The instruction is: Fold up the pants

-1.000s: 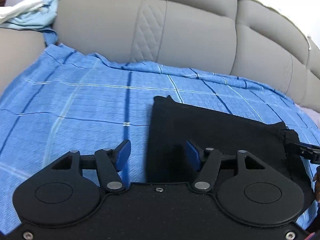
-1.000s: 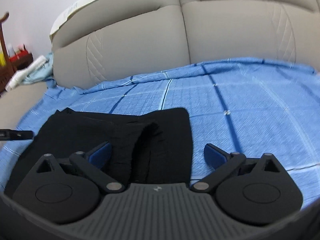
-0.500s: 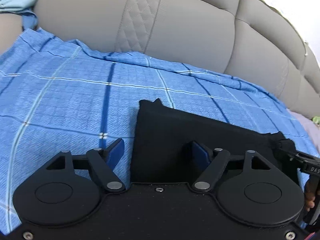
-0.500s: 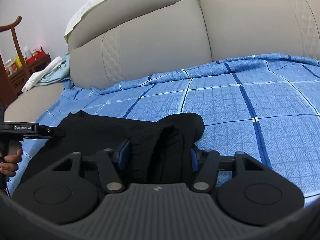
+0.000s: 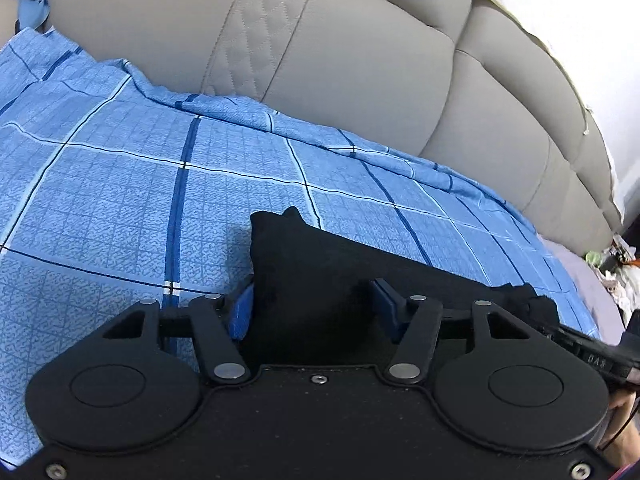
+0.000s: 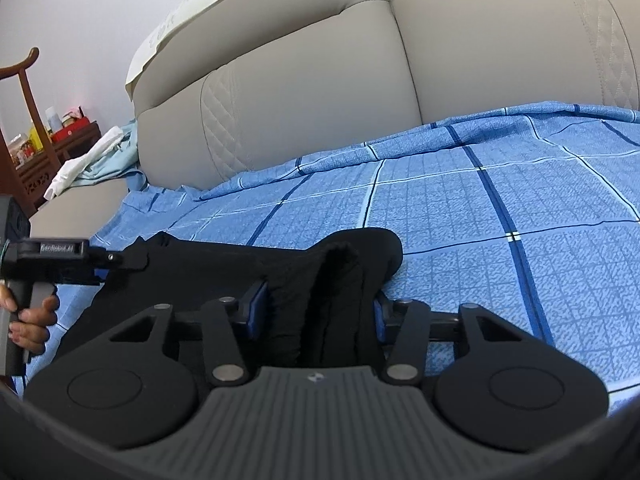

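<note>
Black pants [image 5: 340, 256] lie folded on a blue checked sheet [image 5: 120, 208]. In the left wrist view my left gripper [image 5: 312, 312] is at their left end. Its jaws are closing, and the blue pads press on a raised corner of cloth from both sides. In the right wrist view the pants [image 6: 224, 264] stretch leftwards. My right gripper [image 6: 318, 312] is at their right end with its jaws closing. A thick bunch of black fabric is squeezed between its pads. A hand [image 6: 32, 320] holds the left tool at that view's left edge.
A beige padded headboard [image 5: 360, 60] rises just behind the sheet. Light-blue and white clothes [image 6: 96, 160] lie on a beige ledge at the far left. A dark wooden shelf [image 6: 60, 140] with small items stands beyond it. Bare sheet lies around the pants.
My left gripper has moved right, over the pants' corner, and closed on it. My right gripper went from wide open to closed on the bunched end, which now stands higher.
</note>
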